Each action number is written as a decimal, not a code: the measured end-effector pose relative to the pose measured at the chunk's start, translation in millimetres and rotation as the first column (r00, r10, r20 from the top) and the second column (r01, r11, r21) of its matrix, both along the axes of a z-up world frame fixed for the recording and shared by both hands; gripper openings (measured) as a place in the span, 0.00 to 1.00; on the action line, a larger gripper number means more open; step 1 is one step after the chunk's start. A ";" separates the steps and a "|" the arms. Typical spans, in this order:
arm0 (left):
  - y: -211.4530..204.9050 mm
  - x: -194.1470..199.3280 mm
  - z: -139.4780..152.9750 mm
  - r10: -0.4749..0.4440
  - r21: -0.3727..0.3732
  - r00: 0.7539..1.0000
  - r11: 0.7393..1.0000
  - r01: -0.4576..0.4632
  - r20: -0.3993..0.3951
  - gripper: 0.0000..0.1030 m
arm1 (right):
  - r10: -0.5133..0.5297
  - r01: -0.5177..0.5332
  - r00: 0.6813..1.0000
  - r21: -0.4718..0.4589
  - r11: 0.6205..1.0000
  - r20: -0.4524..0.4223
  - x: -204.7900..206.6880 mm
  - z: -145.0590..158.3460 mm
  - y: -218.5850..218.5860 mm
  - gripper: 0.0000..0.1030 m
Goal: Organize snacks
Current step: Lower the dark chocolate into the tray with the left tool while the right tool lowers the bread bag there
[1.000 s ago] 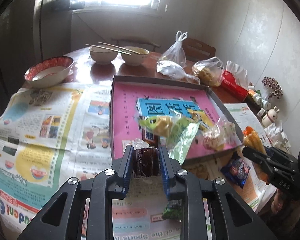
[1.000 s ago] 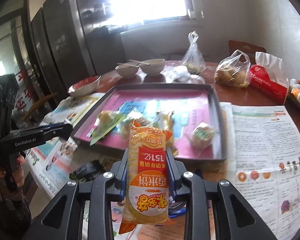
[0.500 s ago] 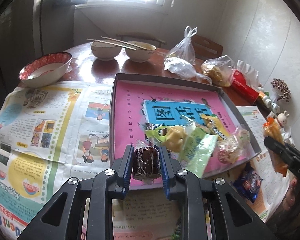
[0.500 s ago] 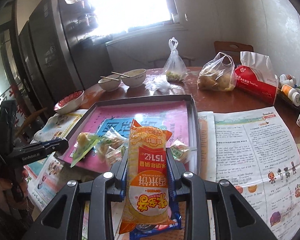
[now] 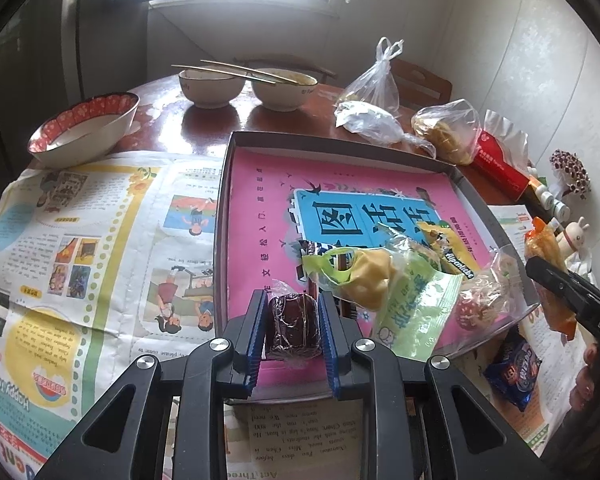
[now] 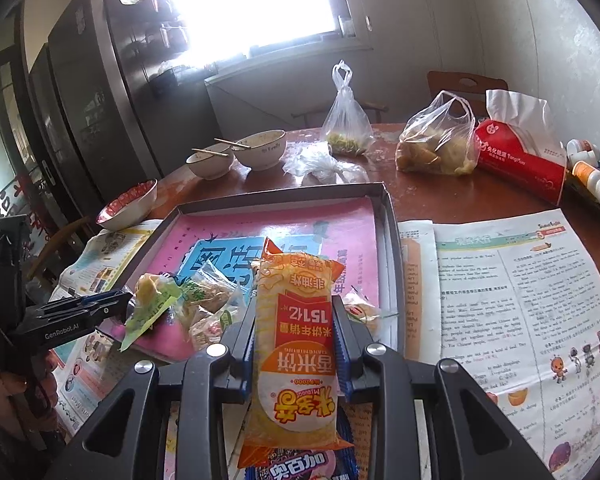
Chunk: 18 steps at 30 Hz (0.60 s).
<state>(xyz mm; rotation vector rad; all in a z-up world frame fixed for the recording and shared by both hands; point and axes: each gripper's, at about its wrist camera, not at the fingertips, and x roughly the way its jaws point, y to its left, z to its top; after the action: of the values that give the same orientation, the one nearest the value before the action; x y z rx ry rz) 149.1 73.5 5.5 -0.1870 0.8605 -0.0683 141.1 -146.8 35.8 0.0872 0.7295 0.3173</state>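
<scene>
Newspapers cover the table (image 5: 204, 116) around a shallow tray (image 5: 340, 142). Left view: the left gripper (image 5: 292, 330) pinches a dark wrapped snack (image 5: 292, 328) over the tray's near edge. Right view: the right gripper (image 6: 296, 344) clamps a yellow cracker packet (image 6: 296, 344) near the tray's corner.

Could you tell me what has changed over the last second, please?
Both claws have travelled toward the pink-lined tray: the left claw now holds its dark wrapped snack over the tray's near edge, and the right claw has carried the orange rice cracker pack closer to its near right corner. Neither grip was released; the piled snacks stayed put.
</scene>
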 end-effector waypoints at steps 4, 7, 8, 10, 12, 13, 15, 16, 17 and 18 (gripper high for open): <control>0.9 4.7 -2.0 0.002 0.001 1.000 1.000 -0.002 -0.004 0.26 | -0.005 0.005 1.000 0.002 1.000 -0.010 5.8 -3.3 0.0 0.31; 0.7 7.1 -3.0 0.000 0.004 1.000 1.000 0.000 -0.006 0.26 | -0.003 0.003 1.000 0.007 1.000 -0.016 9.8 -4.8 0.3 0.31; 0.2 7.1 -3.2 -0.001 0.004 1.000 1.000 0.001 -0.007 0.26 | -0.003 0.003 1.000 0.009 1.000 -0.018 11.5 -5.4 0.4 0.31; -1.0 7.6 -3.6 -0.004 0.006 1.000 1.000 0.004 -0.010 0.26 | -0.002 0.002 1.000 0.010 1.000 -0.023 15.0 -6.6 1.3 0.31; -2.0 8.3 -3.7 -0.007 0.008 1.000 1.000 0.007 -0.011 0.26 | 0.003 -0.003 1.000 0.010 1.000 -0.027 18.0 -8.1 3.2 0.31; -2.4 8.6 -3.8 -0.008 0.009 1.000 1.000 0.008 -0.012 0.26 | 0.005 -0.005 1.000 0.010 1.000 -0.030 19.0 -8.7 3.7 0.31; -3.2 9.7 -4.2 -0.009 0.013 1.000 1.000 0.009 -0.014 0.26 | 0.015 -0.015 0.999 0.012 1.000 -0.038 21.5 -11.0 5.8 0.31; -3.6 10.2 -4.5 -0.009 0.015 1.000 1.000 0.010 -0.016 0.26 | 0.019 -0.018 0.999 0.012 1.000 -0.040 22.6 -11.7 6.7 0.31; -4.0 10.6 -4.6 -0.010 0.017 1.000 1.000 0.010 -0.016 0.26 | 0.021 -0.020 0.999 0.011 1.000 -0.041 23.8 -12.5 7.6 0.31; -4.3 10.7 -4.4 -0.010 0.017 1.000 1.000 0.010 -0.017 0.26 | 0.023 -0.022 0.999 0.011 1.000 -0.043 24.8 -13.3 8.5 0.31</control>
<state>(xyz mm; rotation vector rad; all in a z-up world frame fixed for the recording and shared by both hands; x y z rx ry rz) 159.8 69.2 1.1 -0.1674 0.8787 -0.0685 166.0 -138.3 22.5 0.0958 0.7722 0.3416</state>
